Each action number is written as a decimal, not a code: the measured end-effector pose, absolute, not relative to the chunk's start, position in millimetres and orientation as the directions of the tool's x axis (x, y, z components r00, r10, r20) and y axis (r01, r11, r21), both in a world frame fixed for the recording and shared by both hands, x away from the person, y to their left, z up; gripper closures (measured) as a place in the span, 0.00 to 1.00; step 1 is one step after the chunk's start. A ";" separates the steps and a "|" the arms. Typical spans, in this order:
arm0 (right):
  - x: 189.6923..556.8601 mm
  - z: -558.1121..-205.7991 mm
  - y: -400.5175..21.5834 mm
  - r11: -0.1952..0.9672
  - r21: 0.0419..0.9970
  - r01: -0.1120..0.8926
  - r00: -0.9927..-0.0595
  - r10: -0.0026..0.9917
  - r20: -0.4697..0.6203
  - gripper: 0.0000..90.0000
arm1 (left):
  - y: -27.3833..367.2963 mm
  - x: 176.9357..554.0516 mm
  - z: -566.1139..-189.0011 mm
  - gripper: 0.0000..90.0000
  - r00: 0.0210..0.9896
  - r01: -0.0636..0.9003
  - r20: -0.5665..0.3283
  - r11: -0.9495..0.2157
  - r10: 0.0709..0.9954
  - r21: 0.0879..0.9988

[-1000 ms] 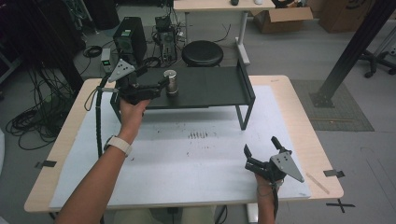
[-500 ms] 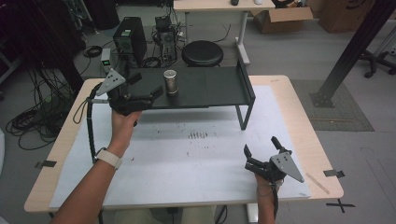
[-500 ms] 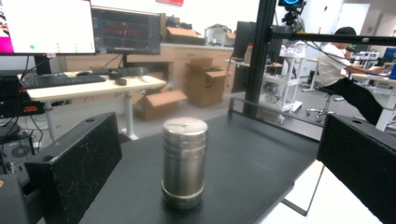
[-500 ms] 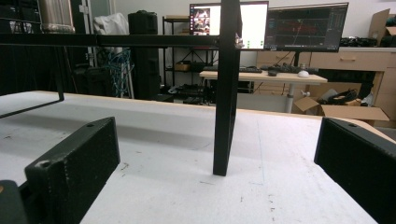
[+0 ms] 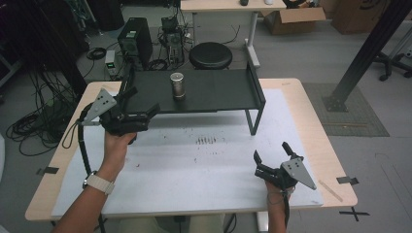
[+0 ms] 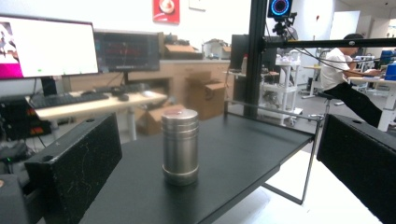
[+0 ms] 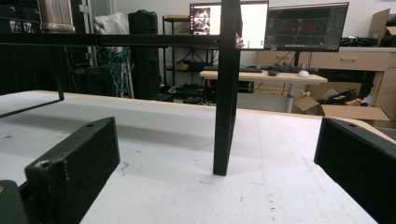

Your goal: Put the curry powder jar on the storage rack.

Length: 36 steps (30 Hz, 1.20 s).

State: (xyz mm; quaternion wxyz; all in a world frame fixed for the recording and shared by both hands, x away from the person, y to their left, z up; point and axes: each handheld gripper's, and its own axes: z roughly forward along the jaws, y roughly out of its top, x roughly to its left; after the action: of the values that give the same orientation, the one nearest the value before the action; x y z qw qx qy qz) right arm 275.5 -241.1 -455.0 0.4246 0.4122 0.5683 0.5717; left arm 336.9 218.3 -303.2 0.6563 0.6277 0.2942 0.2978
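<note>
A shiny metal cylinder [image 5: 178,86] stands upright on a low black shelf [image 5: 218,92] at the back of the table. My left gripper [image 5: 145,100] is open at the shelf's left front corner, pointing at the cylinder from a short way off. In the left gripper view the cylinder [image 6: 180,147] stands on the shelf top [image 6: 247,154] ahead of the wide-apart jaws of that gripper [image 6: 217,144], nothing between them. My right gripper [image 5: 271,153] rests open near the table's front right. Its view [image 7: 215,158] faces a black shelf leg [image 7: 226,88].
The table carries a white mat [image 5: 204,160] with dark smudges [image 5: 208,141] near its middle. The shelf has a raised rail [image 5: 256,80] on its right end. Behind the table are a black stool [image 5: 210,54], computer cases [image 5: 133,36] and cables on the floor.
My left gripper has drawn back from the cylinder, moving left and toward the person. The cylinder stays standing on the shelf. The right gripper has not moved.
</note>
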 end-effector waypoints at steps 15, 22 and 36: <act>275.6 -455.0 -240.9 0.007 1.000 -0.015 -0.300 0.954 -0.012 0.00 | 237.3 302.5 -336.0 0.00 0.634 -0.084 0.008 0.058 0.773 0.995; 275.7 -454.9 -240.9 0.008 1.000 -0.014 -0.300 0.954 -0.012 0.00 | 251.5 290.4 -350.4 0.00 0.609 -0.082 -0.009 0.074 0.793 0.994; 276.0 -454.8 -240.7 0.011 1.000 -0.012 -0.299 0.954 -0.014 0.00 | 279.4 270.4 -375.4 0.00 0.554 -0.075 -0.020 0.074 0.832 0.994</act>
State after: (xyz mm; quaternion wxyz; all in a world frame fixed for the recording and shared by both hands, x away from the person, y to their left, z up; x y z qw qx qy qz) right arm 276.0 -240.7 -454.8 0.4242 0.4130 0.5704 0.5693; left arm 270.4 279.4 -375.4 0.6580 0.5867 0.3226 0.3447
